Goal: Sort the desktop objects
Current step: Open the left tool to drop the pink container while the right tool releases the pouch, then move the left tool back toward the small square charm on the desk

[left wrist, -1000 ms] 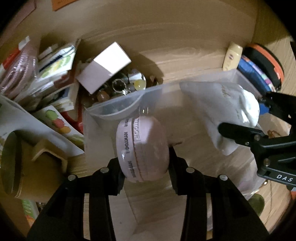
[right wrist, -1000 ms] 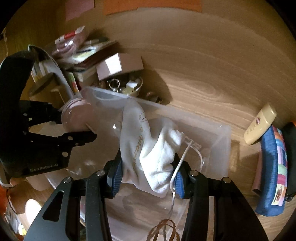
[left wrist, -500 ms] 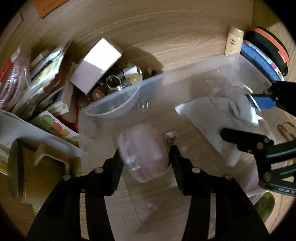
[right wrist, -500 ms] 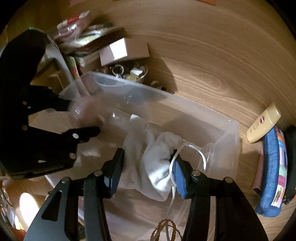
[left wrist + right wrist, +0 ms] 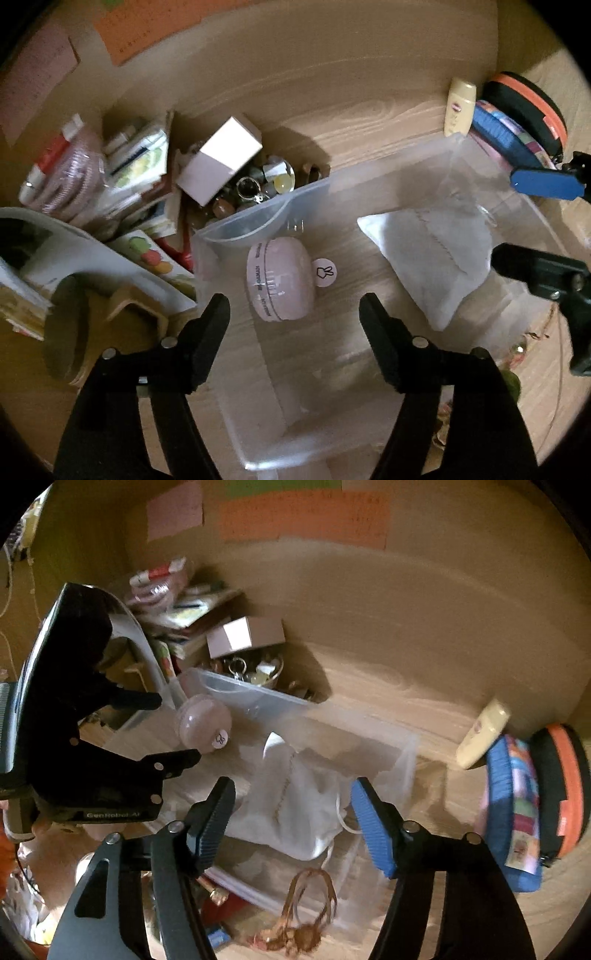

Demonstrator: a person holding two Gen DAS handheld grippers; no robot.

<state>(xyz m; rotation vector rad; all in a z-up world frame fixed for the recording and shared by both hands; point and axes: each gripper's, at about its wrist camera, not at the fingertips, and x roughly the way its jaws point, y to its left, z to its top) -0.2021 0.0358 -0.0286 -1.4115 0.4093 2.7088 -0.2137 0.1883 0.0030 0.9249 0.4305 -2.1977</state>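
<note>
The clear plastic bin (image 5: 388, 173) on the wooden desk (image 5: 332, 103) holds two things: one white drawstring pouch (image 5: 436, 254) toward three o'clock, one round pink timer (image 5: 280, 277) toward nine. The bin's near wall blurs out. Both claws have just been opening: the left gripper (image 5: 295, 314) and the right gripper (image 5: 291, 812) stand spread, nothing between the jaws. Beyond the bin at eleven o'clock, a small bowl (image 5: 269, 181) of hard-to-distinguish trinkets.

print on orange wall sheets (image 5: 303, 515) blurred, unreadable; small trinkets in far bowl (image 5: 258, 184) too small to tell apart.
</note>
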